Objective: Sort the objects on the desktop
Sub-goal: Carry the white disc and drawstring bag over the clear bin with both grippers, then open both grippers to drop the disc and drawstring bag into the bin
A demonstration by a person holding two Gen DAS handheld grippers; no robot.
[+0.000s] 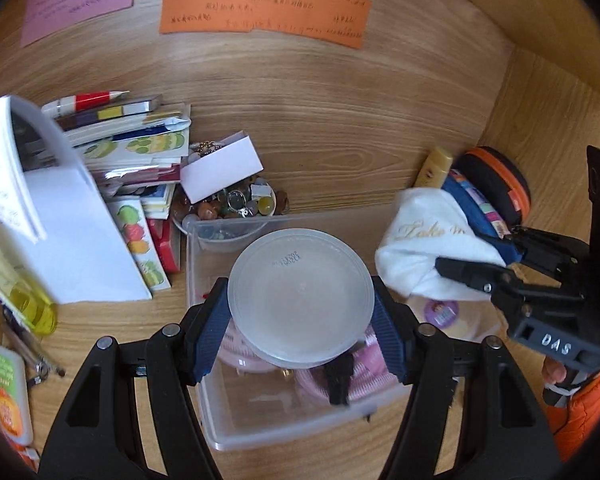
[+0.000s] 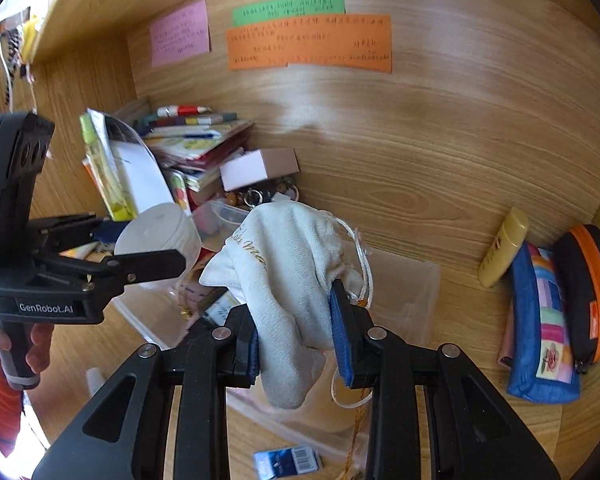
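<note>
We find the left gripper (image 1: 300, 308) clamping a jar (image 1: 300, 296) above the bin (image 1: 228, 420) (right gripper (image 2: 296, 328) pinches a pouch (image 2: 288, 280)); lower the jar level, release only when seated

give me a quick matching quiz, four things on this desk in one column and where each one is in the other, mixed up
Things:
1. round frosted jar
2. white drawstring bag
3. orange paper note
4. gold tube

Places:
A. stuck on the wooden back wall
B. between the fingers of the left gripper
C. lying by the blue patchwork pouch
D. between the fingers of the right gripper

Pairs: 1-B, 2-D, 3-A, 4-C
</note>
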